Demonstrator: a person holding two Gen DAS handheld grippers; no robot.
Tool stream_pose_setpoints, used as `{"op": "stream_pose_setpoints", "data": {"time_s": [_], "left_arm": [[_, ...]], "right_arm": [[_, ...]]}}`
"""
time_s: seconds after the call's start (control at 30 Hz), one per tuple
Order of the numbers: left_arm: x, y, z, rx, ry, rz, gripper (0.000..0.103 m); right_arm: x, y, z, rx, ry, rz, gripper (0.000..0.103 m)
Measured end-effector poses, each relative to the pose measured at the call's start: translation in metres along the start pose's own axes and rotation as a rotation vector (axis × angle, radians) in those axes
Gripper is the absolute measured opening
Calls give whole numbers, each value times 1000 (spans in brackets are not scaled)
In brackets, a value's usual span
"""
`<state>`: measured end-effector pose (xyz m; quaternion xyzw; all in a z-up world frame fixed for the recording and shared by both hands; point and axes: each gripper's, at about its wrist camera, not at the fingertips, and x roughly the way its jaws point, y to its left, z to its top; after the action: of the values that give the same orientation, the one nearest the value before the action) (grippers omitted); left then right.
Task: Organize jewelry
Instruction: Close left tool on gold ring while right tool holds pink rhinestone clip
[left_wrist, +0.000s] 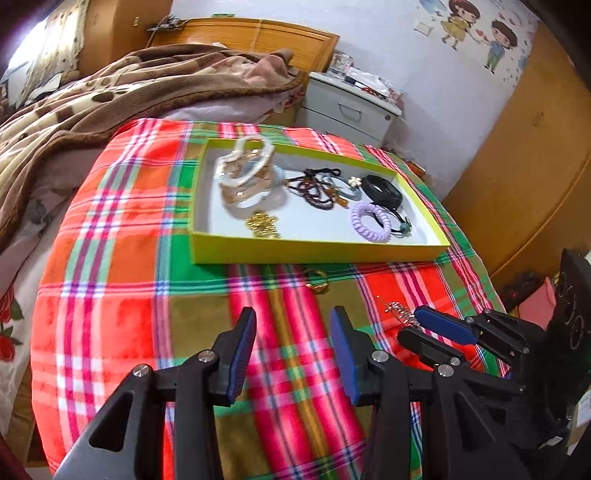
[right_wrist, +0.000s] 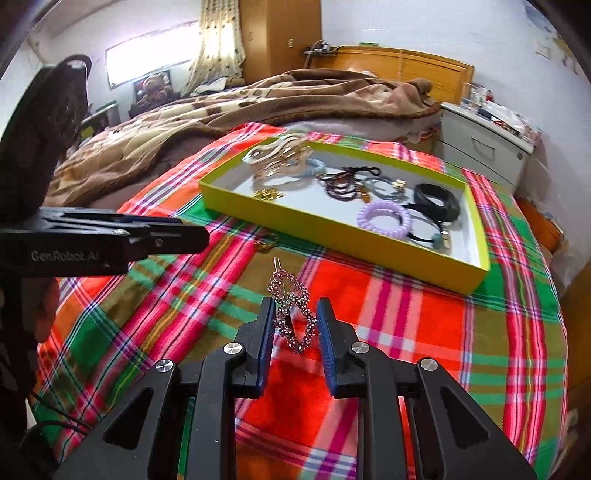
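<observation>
Right gripper (right_wrist: 293, 325) fingers pinch the rhinestone hair clip (right_wrist: 291, 312); left gripper (left_wrist: 291, 347) fingers gape empty.

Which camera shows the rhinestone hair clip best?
The right wrist view: the hair clip stands whole between the right tongs, above the plaid cloth. The left wrist view shows only its sparkling end, beyond those tongs.

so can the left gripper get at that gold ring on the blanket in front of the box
Probably yes. The left gripper is open and empty, and the gold ring lies on bare plaid blanket ahead of it, apart from the yellow box.
</observation>
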<state>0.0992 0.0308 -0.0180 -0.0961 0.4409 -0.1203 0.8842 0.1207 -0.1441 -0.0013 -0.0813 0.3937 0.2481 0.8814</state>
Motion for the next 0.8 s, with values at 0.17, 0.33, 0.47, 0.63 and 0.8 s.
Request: {"op": "stream_pose_setpoints", "data": {"time_s": [0.17,0.33,0.47,0.63,0.8], "left_arm": [[18,-16,9,32,24,2,43],[34,-29,12,69,38,48,43],[43,-30,15,57,44,72,43],[52,-36,15,86,50,111,43],[58,-42,19,116,40,158,43]], "right_arm": [[-10,-12,0,30,-28,-22,23],[-15,-25,0,66,-42,-32,23],[-16,-31,0,79,-51,-29,24],[-15,-34,0,83,-56,-29,24],[-13,-36,1,85,-61,-19,23]]}}
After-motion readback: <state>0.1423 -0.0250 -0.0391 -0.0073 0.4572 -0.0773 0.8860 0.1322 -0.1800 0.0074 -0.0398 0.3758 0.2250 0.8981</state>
